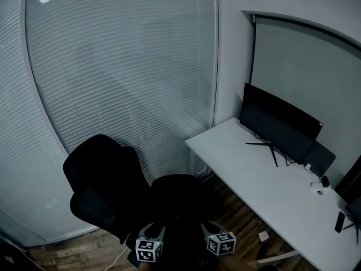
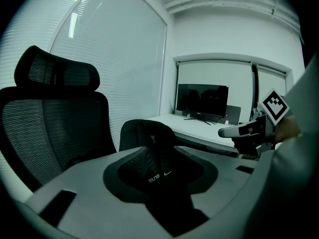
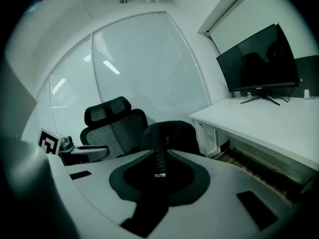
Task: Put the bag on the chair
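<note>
A black backpack (image 1: 179, 199) hangs low between my two grippers, just right of the black mesh office chair (image 1: 104, 179). In the left gripper view a strap (image 2: 155, 171) printed with a small logo runs down between the jaws of my left gripper (image 2: 160, 183), which is shut on it, with the bag body (image 2: 147, 133) beyond and the chair (image 2: 55, 118) to the left. My right gripper (image 3: 158, 180) is shut on the other strap (image 3: 159, 168) in the same way, with the chair (image 3: 112, 123) behind the bag (image 3: 169, 136). Both marker cubes, left (image 1: 149, 248) and right (image 1: 221, 243), show at the bottom of the head view.
A white desk (image 1: 265, 179) stands at the right with a dark monitor (image 1: 279, 126) and small items near its far end. Closed blinds (image 1: 124, 66) cover the glass wall behind the chair. Wood floor (image 1: 84, 253) shows under the chair.
</note>
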